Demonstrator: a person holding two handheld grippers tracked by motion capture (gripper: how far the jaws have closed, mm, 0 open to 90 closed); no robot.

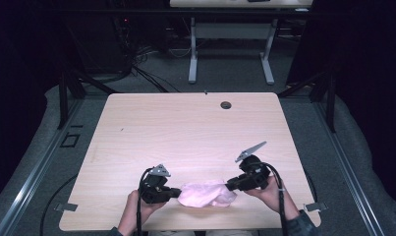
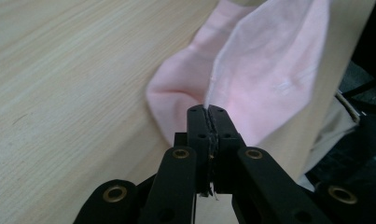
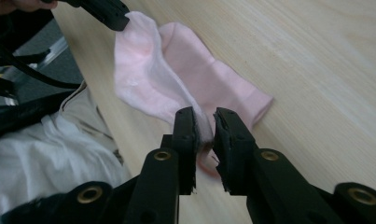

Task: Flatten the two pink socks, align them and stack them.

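Observation:
A pale pink sock (image 1: 208, 194) lies near the table's front edge, strung between my two grippers. My left gripper (image 1: 178, 192) is at its left end, and in the left gripper view its jaws (image 2: 207, 109) are shut tight on the sock's (image 2: 269, 70) thin upper layer. My right gripper (image 1: 230, 187) is at the right end. In the right gripper view its jaws (image 3: 205, 116) stand a little apart with a fold of the sock (image 3: 209, 79) pinched between them. That layer is lifted as a ridge running to the left gripper (image 3: 115, 21). The lower layer rests on the wood.
The light wooden table (image 1: 185, 132) has a cable hole (image 1: 226, 104) near its far edge. The front edge runs just below the sock, with the person's light clothing (image 3: 36, 163) beyond it. Another desk (image 1: 230, 29) stands behind on the grey floor.

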